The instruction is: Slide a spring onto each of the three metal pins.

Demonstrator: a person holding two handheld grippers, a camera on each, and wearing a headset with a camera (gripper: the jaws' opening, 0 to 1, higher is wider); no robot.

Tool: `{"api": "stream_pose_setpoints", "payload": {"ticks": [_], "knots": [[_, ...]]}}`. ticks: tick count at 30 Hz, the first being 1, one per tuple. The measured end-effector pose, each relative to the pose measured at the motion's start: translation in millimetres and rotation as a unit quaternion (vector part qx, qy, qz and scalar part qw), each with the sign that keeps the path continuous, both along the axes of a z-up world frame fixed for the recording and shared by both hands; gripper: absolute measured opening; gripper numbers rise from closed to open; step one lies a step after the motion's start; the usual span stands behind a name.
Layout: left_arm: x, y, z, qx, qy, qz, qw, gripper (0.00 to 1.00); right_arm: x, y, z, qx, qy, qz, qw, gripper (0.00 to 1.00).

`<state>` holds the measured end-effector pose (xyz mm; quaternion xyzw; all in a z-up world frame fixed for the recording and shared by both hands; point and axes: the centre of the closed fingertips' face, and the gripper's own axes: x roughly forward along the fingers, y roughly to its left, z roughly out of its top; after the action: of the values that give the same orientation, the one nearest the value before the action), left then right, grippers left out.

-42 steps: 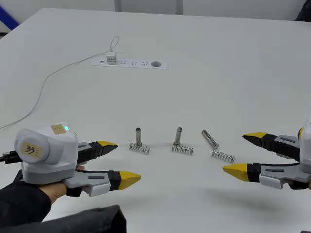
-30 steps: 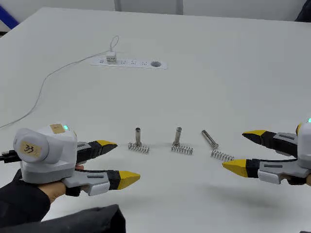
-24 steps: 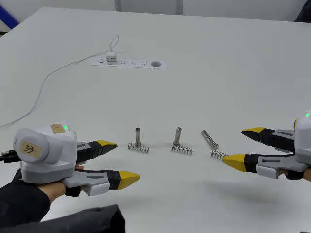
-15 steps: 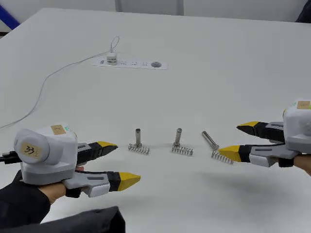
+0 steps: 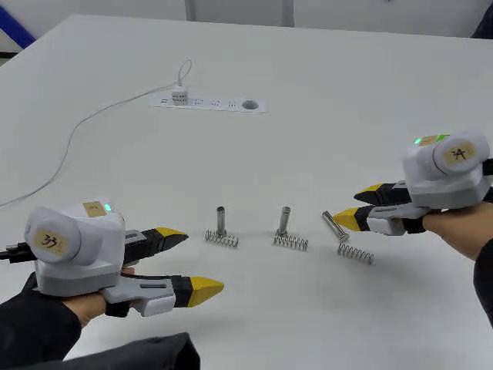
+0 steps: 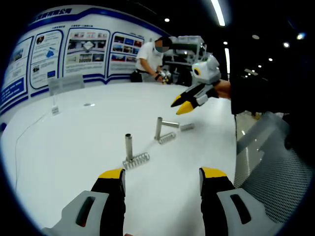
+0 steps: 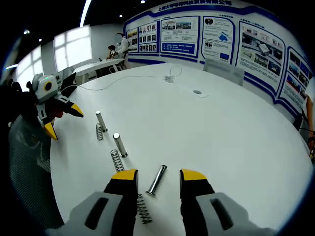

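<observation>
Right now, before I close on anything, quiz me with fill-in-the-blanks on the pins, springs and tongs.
Of the three pins, ___ stand upright: the left pin and middle pin.
The right pin lies on its ___.
The springs lie on the table, ___ of them on a pin.
The right tongs, by the lying pin, and the left tongs are both ___.
Missing: two; side; none; open.

Head view: from above the near edge of the table [image 5: 347, 100], facing forward and down. Left gripper view: low by the near left, facing right along the pins [image 6: 158, 129]. Right gripper view: low from the right, facing left, close over the lying pin [image 7: 156, 179]. Shared throughout: pins and springs [image 5: 291, 243].
</observation>
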<state>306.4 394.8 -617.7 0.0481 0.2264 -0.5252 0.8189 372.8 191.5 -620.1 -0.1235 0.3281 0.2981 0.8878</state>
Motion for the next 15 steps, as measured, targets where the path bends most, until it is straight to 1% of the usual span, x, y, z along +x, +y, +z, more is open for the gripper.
{"api": "stream_pose_setpoints", "payload": {"ticks": [4,10,15], "knots": [[0.4,0.2,-0.8,0.000,0.000,-0.001,1.0000,0.62,6.2,4.0,-8.9,-0.004,0.019,-0.014,0.9997,0.30],[1.3,1.1,-1.8,0.000,0.001,0.000,1.0000,0.62,11.0,10.6,-18.0,-0.017,0.038,-0.023,0.9989,0.26],[1.2,1.0,-1.3,-0.001,0.001,0.001,1.0000,0.62,14.0,11.9,-26.9,-0.027,0.061,-0.033,0.9972,0.22]]}}
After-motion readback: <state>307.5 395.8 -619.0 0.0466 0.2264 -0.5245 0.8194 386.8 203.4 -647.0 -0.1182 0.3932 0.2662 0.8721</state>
